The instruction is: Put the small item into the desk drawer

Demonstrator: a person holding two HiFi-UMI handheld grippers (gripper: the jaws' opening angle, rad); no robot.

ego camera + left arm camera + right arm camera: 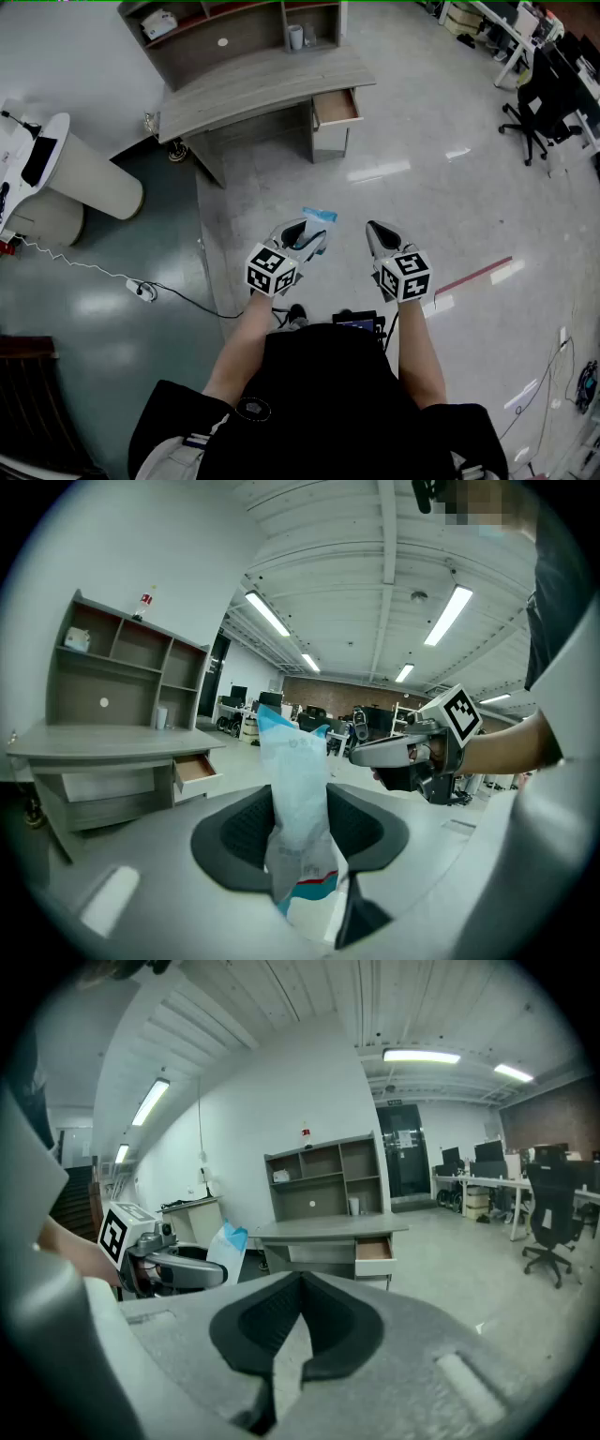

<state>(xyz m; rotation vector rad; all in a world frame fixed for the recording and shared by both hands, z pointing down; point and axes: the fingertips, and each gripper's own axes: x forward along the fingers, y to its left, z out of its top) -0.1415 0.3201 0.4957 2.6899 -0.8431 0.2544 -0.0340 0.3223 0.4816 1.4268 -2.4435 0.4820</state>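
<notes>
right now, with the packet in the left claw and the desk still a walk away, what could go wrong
1. The left claw pinches the floppy packet only part-way up, and much of it sticks out past the claw, so it may bend or slip out on the walk.
2. The open desk drawer looks small. The tall packet could snag its rim and drop to the floor.

Left tool (315, 240) holds a packet (319, 217) (desk drawer (337, 108) open).

Head cam steeply down; gripper cams along own jaws.
All share desk (253, 89), well ahead of left gripper (311, 234) and right gripper (378, 232).
</notes>
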